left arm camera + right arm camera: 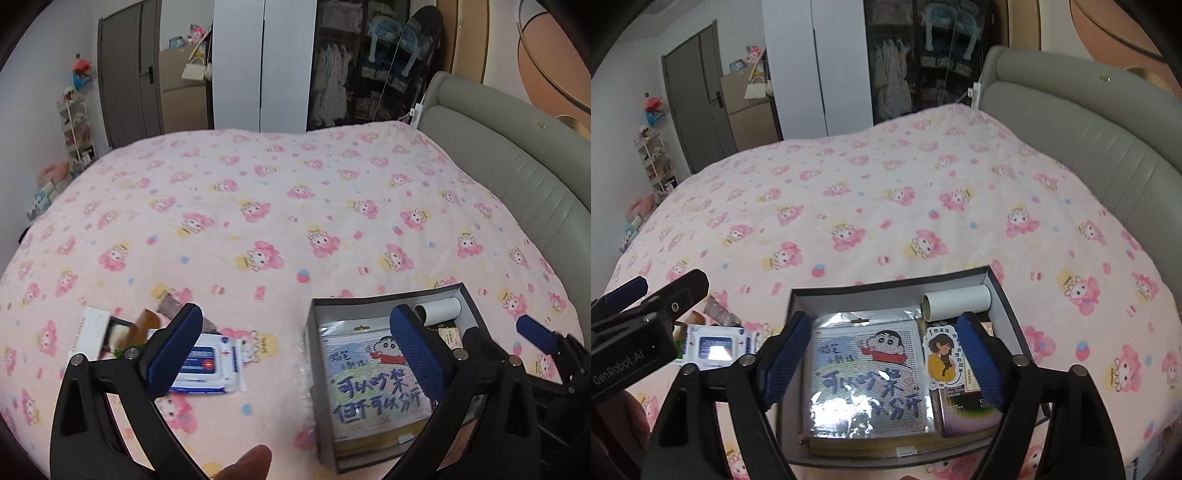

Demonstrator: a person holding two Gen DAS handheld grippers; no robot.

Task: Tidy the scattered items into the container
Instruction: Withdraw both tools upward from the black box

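A dark open box (pixel 1006 295) sits on the pink bed, also in the left wrist view (pixel 314 332). Inside lie a cartoon bead-art pack (pixel 868 373), a white roll (pixel 956 299), a girl sticker (pixel 942 358) and a screen-protector pack (pixel 964 406). My right gripper (pixel 886 365) is open and empty above the box. My left gripper (pixel 299 354) is open and empty, between the box and a wet-wipes pack (pixel 210 365). Left of the wipes lie a white card (pixel 90 332), a small mirror (pixel 116 338), a brown comb (pixel 146 319) and a grey sachet (pixel 171 306).
The bed's pink patterned blanket (pixel 277 206) stretches far behind. A grey padded headboard (pixel 517 155) runs along the right. A wardrobe, door and shelf stand beyond the bed. The right gripper shows at the right edge of the left wrist view (pixel 535 336).
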